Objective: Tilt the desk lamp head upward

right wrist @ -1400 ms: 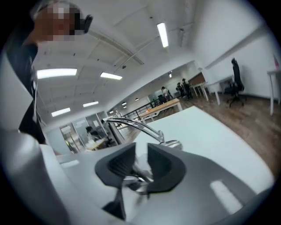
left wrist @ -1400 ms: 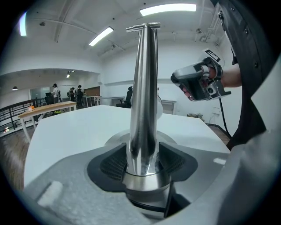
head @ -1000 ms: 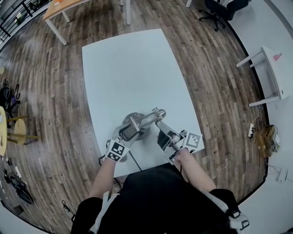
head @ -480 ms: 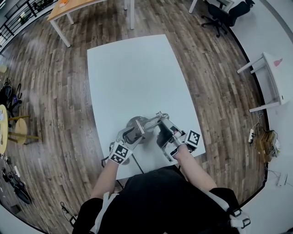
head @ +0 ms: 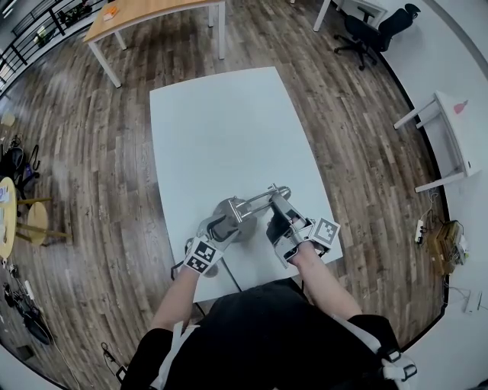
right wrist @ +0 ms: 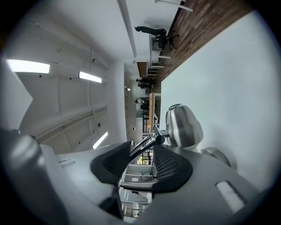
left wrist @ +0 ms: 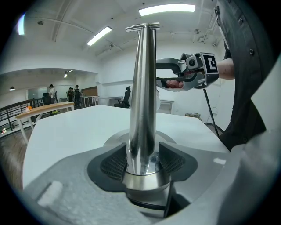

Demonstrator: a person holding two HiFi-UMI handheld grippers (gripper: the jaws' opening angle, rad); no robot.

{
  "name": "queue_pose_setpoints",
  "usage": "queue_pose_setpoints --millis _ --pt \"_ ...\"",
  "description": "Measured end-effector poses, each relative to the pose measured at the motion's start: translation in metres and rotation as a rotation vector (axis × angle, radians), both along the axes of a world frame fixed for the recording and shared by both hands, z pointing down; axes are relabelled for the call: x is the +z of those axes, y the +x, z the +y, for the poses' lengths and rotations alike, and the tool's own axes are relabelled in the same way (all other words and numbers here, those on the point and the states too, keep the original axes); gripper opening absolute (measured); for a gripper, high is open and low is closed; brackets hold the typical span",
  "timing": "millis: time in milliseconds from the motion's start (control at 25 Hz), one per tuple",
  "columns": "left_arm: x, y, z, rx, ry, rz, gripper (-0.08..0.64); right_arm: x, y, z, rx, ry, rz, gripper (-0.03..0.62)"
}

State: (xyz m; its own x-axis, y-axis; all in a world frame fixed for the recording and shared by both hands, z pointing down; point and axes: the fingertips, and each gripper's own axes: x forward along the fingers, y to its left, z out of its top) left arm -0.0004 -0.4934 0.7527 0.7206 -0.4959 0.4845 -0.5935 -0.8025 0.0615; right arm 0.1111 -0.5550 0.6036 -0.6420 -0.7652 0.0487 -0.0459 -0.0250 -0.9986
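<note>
A chrome desk lamp stands on the white table, its round base near the front edge. My left gripper is shut on the lamp's upright post just above the base, with both pads pressed against it. My right gripper is at the lamp's top. Its jaws are closing around the thin arm, and a gap still shows beside the rod. The bell-shaped lamp head lies just beyond those jaws. The left gripper view also shows the right gripper held up by the post's top.
The lamp stands close to the table's front edge, against the person's dark torso. On the wooden floor stand a wood-topped table at the far left, an office chair at the far right, a white side table and stools.
My right gripper has moved in onto the lamp's thin arm and its jaws have narrowed around it. My left gripper has kept its hold on the post.
</note>
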Motion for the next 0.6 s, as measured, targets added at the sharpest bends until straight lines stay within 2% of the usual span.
queue_pose_setpoints --millis 240,440,600 --pt "0.002 -0.004 -0.002 -0.001 0.003 0.000 0.239 -0.025 0.006 -0.008 -0.007 0.146 0.195 0.160" --pt "0.006 -0.004 -0.002 -0.003 -0.002 0.000 0.239 -0.047 0.006 -0.010 -0.028 0.264 0.288 0.153" --pt "0.004 -0.005 -0.002 0.004 -0.002 0.003 0.239 -0.067 0.003 -0.010 -0.025 0.323 0.323 0.137"
